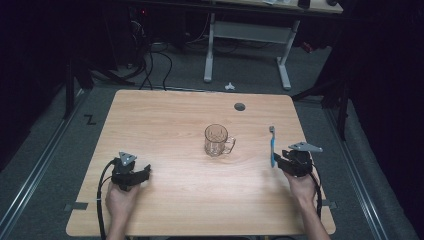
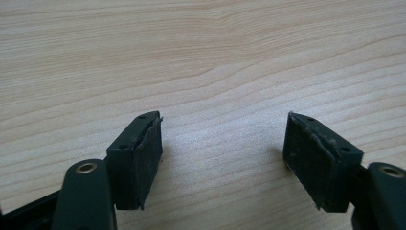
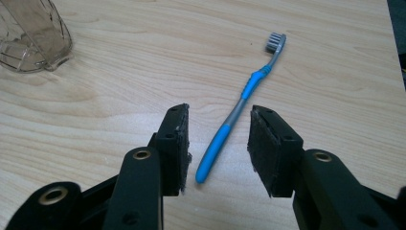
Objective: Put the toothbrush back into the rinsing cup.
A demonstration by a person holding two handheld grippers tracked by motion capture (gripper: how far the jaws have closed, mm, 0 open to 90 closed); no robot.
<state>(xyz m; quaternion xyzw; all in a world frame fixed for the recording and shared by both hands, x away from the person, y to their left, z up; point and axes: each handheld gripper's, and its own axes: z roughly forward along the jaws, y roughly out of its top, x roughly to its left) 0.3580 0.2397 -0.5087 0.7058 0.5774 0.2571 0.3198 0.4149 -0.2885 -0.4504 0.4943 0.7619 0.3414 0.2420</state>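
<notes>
Right tongs (image 3: 218, 148): jaws part-open, straddling the lower handle of the toothbrush (image 3: 239, 105) without gripping it; both pads stand clear of the plastic.
Left tongs (image 2: 222, 148): jaws wide, holding nothing, low over bare counter (image 2: 201, 57) near its left front.
Risk, slip: the handle is thin, rounded and lies flat, so pads that close too high would likely pinch air or skate over it.
Risk, swing: a grip this close to the tail end leaves the bristle end long and free; it may droop or twist on lifting.
Risk, scrape: the pads sit near the wood, so driving lower could jam them against the counter.
Risk, glass: the glass mug (image 1: 217, 140) at mid-counter is light and could tip if knocked by the brush.
Toothbrush look: bright blue grip sections, grey neck, small head with pale bristles, lying near the right edge, head pointing away from the person.
Mug look: clear, cut-pattern, upright, handle toward the right tongs, well apart from the brush.
</notes>
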